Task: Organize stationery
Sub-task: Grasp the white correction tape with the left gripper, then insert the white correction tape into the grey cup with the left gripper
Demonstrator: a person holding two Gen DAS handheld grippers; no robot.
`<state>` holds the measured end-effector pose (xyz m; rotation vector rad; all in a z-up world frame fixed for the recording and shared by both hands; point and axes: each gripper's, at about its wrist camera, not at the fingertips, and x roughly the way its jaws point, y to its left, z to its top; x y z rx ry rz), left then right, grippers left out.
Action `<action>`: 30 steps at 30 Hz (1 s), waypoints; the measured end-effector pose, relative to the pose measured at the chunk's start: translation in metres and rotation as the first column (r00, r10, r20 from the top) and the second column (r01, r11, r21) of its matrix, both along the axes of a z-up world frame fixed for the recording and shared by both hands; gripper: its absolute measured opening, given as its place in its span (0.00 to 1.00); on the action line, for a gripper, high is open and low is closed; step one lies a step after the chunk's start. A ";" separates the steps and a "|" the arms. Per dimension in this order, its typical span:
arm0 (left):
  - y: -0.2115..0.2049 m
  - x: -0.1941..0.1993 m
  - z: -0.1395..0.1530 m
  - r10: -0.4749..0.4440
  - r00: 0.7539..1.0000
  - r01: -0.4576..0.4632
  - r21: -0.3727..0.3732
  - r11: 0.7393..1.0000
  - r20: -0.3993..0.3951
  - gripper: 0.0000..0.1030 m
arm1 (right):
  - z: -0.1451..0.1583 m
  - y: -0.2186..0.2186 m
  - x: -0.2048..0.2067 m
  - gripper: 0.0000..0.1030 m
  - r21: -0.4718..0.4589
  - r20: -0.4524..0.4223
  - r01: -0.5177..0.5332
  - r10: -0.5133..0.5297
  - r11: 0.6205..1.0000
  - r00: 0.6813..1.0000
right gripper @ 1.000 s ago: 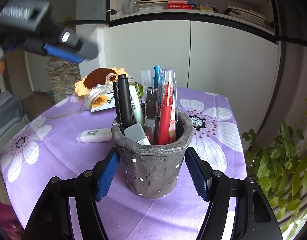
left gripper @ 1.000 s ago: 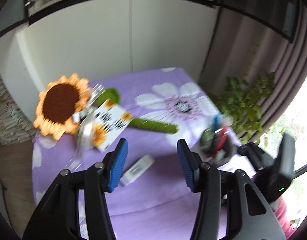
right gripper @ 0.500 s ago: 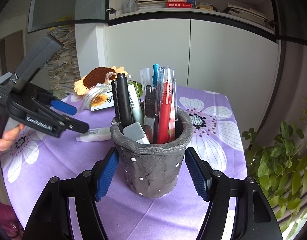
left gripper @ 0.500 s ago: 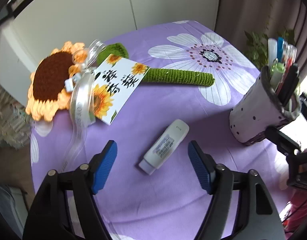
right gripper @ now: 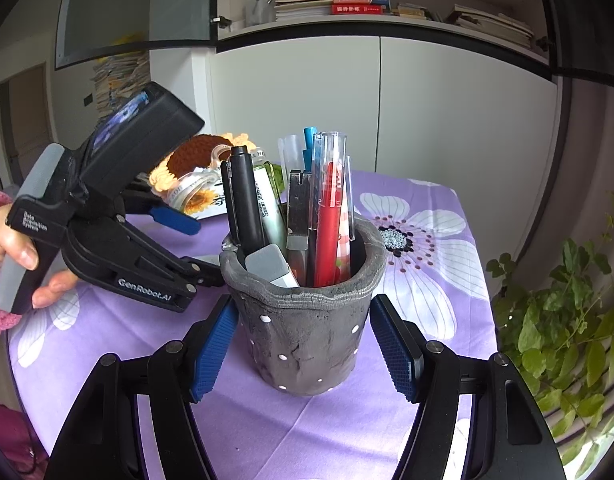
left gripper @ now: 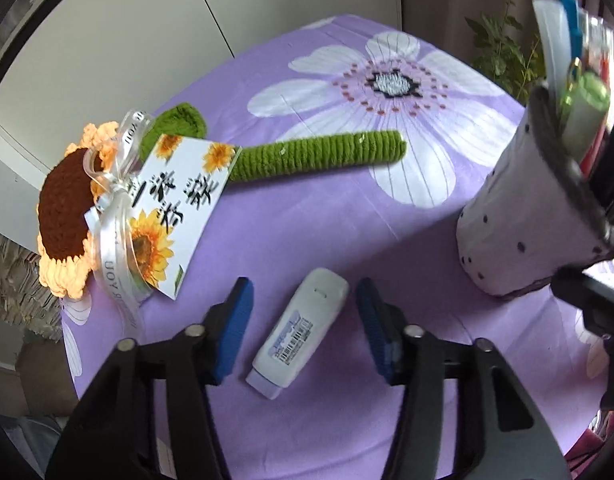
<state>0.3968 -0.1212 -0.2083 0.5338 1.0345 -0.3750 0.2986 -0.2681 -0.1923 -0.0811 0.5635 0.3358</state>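
left claw (left gripper: 303,330) closing round correction tape (left gripper: 299,336)

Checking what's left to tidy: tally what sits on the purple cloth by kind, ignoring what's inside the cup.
Pen cup: 1
White barcode-labelled stationery item: 1
Crochet sunflower: 1
Sunflower card: 1
Total: 4

Desk (left gripper: 307,216) draped in purple cloth printed with white flowers. Lying flat: a white correction tape (left gripper: 299,338), a crocheted sunflower (left gripper: 67,216) with green stem, ribboned card (left gripper: 175,200) resting on it. Standing upright near the right edge: a grey pen holder (right gripper: 307,336) crammed with pens.
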 end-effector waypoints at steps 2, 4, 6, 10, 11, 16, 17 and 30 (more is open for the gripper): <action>0.004 0.001 -0.002 0.006 1.000 -0.006 -0.001 1.000 -0.007 0.47 | 0.000 0.000 0.000 0.67 0.001 -0.001 0.000 0.000 1.000 1.000; 0.008 0.004 -0.004 0.011 1.000 -0.012 -0.013 1.000 -0.018 0.49 | 0.000 0.000 0.000 0.67 0.001 -0.001 0.000 0.000 1.000 1.000; 0.009 0.006 -0.004 0.018 0.999 -0.018 -0.024 1.000 -0.029 0.46 | 0.000 0.000 0.000 0.67 0.000 -0.001 0.000 0.000 1.000 1.000; 0.008 0.004 -0.002 0.024 1.000 -0.024 -0.031 0.999 -0.018 0.24 | 0.000 0.000 0.000 0.67 0.000 0.000 0.001 -0.001 1.000 1.000; 0.009 0.002 0.001 0.028 1.000 -0.029 -0.046 0.999 -0.007 0.23 | 0.000 0.000 0.000 0.67 -0.001 0.000 0.001 -0.001 1.000 1.000; 0.021 -0.014 0.034 0.055 0.998 -0.049 -0.154 0.987 0.032 0.23 | 0.000 0.000 0.000 0.67 -0.001 -0.001 0.001 -0.001 1.000 1.000; 0.023 -0.020 0.043 0.055 0.998 -0.047 -0.176 0.983 0.040 0.23 | 0.000 0.000 0.000 0.67 -0.001 -0.001 0.001 -0.001 1.000 1.000; 0.007 -0.083 0.151 -0.061 0.983 0.131 -0.424 0.896 0.175 0.23 | 0.000 0.002 0.000 0.67 -0.005 0.000 0.003 -0.003 1.000 1.000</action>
